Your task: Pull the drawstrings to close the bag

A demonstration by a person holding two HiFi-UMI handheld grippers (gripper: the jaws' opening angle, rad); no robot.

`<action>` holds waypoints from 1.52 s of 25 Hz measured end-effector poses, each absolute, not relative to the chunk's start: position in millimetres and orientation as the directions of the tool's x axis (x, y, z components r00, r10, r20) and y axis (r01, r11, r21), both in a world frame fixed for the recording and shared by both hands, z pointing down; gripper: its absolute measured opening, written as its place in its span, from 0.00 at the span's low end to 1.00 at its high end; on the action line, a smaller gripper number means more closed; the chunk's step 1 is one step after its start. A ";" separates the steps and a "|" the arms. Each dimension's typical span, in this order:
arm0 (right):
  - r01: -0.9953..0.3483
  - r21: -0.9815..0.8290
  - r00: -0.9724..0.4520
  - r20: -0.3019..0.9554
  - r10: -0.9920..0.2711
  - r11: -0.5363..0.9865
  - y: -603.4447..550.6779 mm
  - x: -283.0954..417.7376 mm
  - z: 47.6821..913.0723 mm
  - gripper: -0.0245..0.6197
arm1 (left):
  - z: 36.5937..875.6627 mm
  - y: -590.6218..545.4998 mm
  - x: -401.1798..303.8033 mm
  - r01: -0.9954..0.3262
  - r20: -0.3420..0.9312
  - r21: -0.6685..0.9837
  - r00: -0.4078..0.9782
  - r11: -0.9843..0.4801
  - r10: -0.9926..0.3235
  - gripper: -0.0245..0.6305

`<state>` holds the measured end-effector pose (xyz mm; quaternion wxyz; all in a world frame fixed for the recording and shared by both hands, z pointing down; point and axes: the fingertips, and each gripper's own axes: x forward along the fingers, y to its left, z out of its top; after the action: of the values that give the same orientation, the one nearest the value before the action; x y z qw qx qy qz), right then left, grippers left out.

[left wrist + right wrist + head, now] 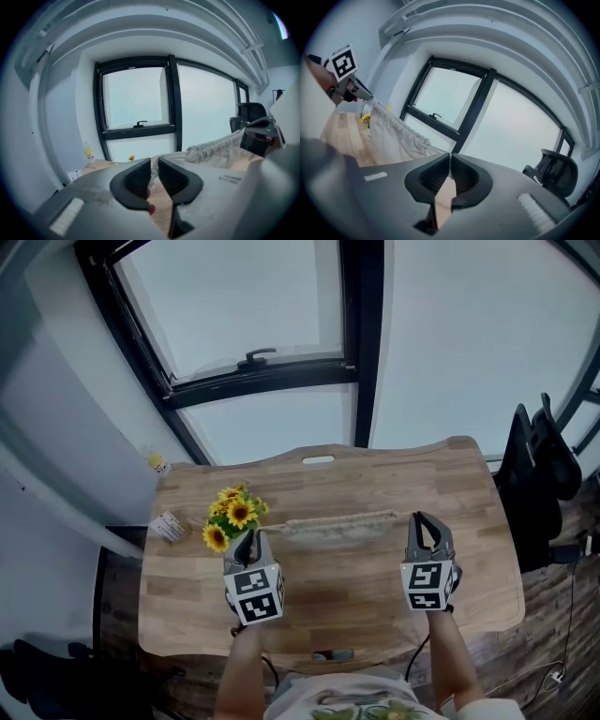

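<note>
The left gripper (154,165) has its jaws pressed nearly together on a pale drawstring (153,174) — the right gripper (449,161) pinches the drawstring at the bag's other side, jaws all but touching. Between the two, the cream bag (339,525) hangs stretched over the wooden table (375,606), its top edge gathered into ruffles. Just beside the left gripper stands a bunch of sunflowers (232,514) — beyond the table is a dark-framed window (258,371), and an office chair (542,460) sits to the right.
</note>
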<state>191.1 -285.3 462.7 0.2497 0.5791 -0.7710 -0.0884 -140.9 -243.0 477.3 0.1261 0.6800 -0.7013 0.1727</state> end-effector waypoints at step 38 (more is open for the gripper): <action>-0.998 0.070 0.010 0.171 -0.985 0.002 -261.3 216.0 405.2 0.06 | 416.1 -228.7 -247.7 -0.982 0.317 0.080 -0.140 0.174 -0.938 0.13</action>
<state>216.0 -261.3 405.2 0.0856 0.7056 -0.7025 0.0359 -247.7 -228.7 416.1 0.1488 0.6386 -0.7515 0.0730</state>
